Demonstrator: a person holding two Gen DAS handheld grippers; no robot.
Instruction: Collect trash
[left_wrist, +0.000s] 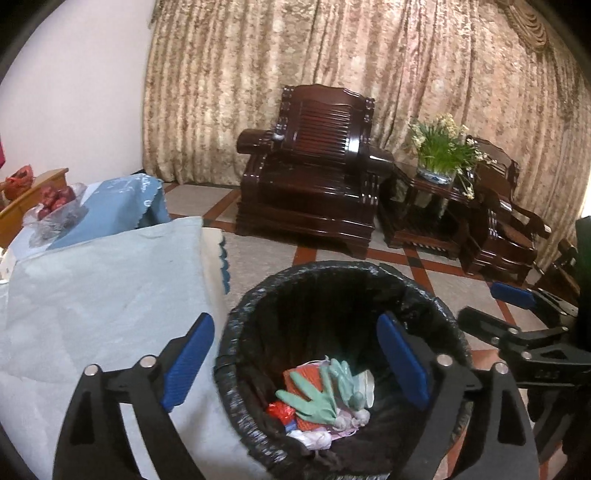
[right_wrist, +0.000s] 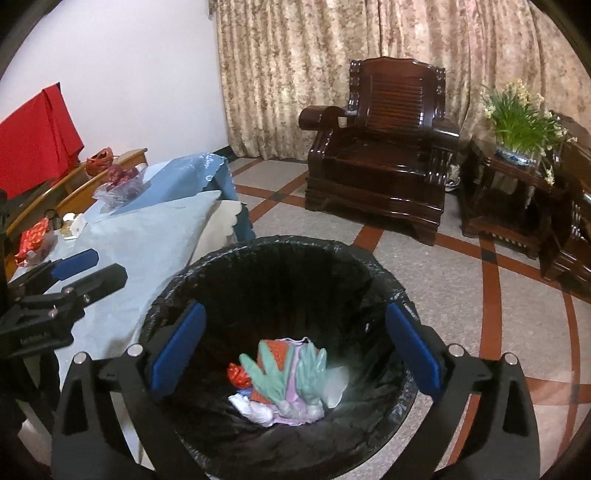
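Dark wooden armchair (right_wrist: 380, 155) at twelve o'clock, cloth-covered table (right_wrist: 147, 243) at nine. Black-lined trash bin (left_wrist: 258, 306) stands on the tiled floor just beside the table; green gloves (right_wrist: 280, 373), a red wrapper (right_wrist: 238, 373) and white tissue (right_wrist: 255, 406) lie at its bottom. Left gripper (left_wrist: 295, 363) and right gripper (right_wrist: 295, 352) both stand wide, nothing between the pads, over the bin mouth. Judged best practice: withdraw clear of the liner rim before seeking table litter at nine.
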